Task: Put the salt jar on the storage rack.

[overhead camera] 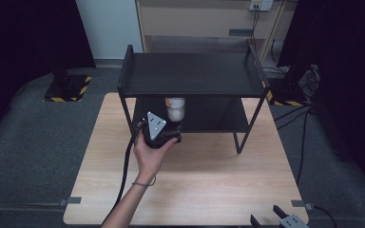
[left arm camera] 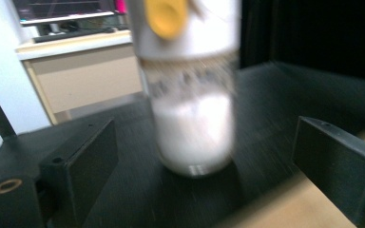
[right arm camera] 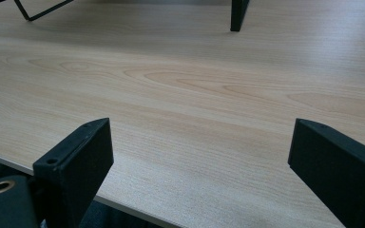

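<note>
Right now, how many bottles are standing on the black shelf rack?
1. A white bottle stands on the lower shelf of the rack, near its left end, just beyond the open left gripper. The top shelf hides part of the lower one, so another could be concealed.

bottle [left arm camera: 190, 95] blurred — top cut off, label unreadable

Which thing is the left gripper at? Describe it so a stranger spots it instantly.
Find the black two-tier rack on the wooden table. On its lower shelf, left of centre, stands a white bottle with a yellow mark, the shelf's sole item, between the left gripper's open jaws.
</note>
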Demonstrator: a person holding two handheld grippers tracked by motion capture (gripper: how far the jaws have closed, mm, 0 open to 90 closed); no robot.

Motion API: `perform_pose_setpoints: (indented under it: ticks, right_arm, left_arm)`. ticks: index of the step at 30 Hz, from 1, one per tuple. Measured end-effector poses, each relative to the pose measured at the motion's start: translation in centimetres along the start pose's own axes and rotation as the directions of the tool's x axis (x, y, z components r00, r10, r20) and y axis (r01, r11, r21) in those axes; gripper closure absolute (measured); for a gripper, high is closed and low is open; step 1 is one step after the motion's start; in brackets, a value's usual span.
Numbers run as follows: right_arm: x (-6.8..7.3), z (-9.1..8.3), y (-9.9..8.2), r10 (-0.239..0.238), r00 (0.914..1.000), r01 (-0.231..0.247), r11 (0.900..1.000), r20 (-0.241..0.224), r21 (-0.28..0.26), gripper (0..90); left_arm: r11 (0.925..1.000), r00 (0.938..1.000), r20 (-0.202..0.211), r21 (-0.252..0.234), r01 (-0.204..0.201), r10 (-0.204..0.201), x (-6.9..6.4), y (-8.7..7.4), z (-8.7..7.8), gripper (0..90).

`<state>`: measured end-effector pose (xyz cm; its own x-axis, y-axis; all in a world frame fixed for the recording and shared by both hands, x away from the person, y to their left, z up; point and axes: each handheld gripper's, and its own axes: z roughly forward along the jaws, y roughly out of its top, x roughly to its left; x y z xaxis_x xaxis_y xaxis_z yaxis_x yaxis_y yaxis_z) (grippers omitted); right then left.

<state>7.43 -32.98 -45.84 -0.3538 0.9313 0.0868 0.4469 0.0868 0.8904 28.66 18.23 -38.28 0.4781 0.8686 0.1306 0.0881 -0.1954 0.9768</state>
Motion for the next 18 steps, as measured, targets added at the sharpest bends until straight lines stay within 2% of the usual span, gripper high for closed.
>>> perform_pose_setpoints:
  ticks: [2, 3, 4, 6, 10, 15, 17, 18]
  right_arm:
    - [0.0, 0.0, 0.0, 0.0, 1.0, 0.0, 1.0, 0.0, 0.004, 7.8]
    - [0.0, 0.1, 0.0, 0.002, 1.0, -0.002, 1.0, 0.0, 0.002, 7.8]
    - [0.0, 0.1, 0.0, 0.0, 1.0, 0.0, 1.0, 0.0, 0.004, 7.8]
    - [0.0, 0.1, 0.0, 0.001, 1.0, -0.001, 1.0, 0.0, 0.005, 7.8]
    - [0.1, 0.2, 0.1, -0.003, 1.0, 0.003, 1.0, -0.001, 0.006, 7.8]
    - [0.3, 0.3, 0.2, -0.007, 1.0, 0.007, 0.9999, -0.003, 0.009, 7.8]
    - [0.4, 0.3, 0.2, -0.011, 0.9999, 0.012, 0.9999, -0.003, 0.012, 7.8]
    - [0.5, 0.3, 0.2, -0.013, 0.9999, 0.013, 0.9998, -0.004, 0.013, 7.8]
  left_arm:
    - [0.9998, 0.9997, 0.013, -0.001, -0.021, 0.021, -0.2, -0.6, -1.2, 4.1]
    - [0.9983, 0.9978, 0.034, -0.002, -0.058, 0.058, -0.3, -1.4, -2.5, 3.8]
    - [0.9983, 0.9978, 0.034, -0.002, -0.058, 0.058, -0.3, -1.4, -2.5, 3.8]
    - [0.9962, 0.9944, 0.061, 0.009, -0.087, 0.086, -0.1, -1.8, -4.0, 3.7]
    - [0.994, 0.9893, 0.109, 0.039, -0.102, 0.097, 0.2, -2.8, -6.8, 3.7]
    - [0.9816, 0.9762, 0.144, 0.078, -0.175, 0.162, 0.2, -3.7, -10.2, 4.1]
    - [0.9806, 0.9729, 0.163, 0.08, -0.179, 0.164, 0.4, -4.2, -11.4, 4.3]
    - [0.9799, 0.9732, 0.167, 0.095, -0.175, 0.158, 0.5, -4.3, -12.0, 4.4]
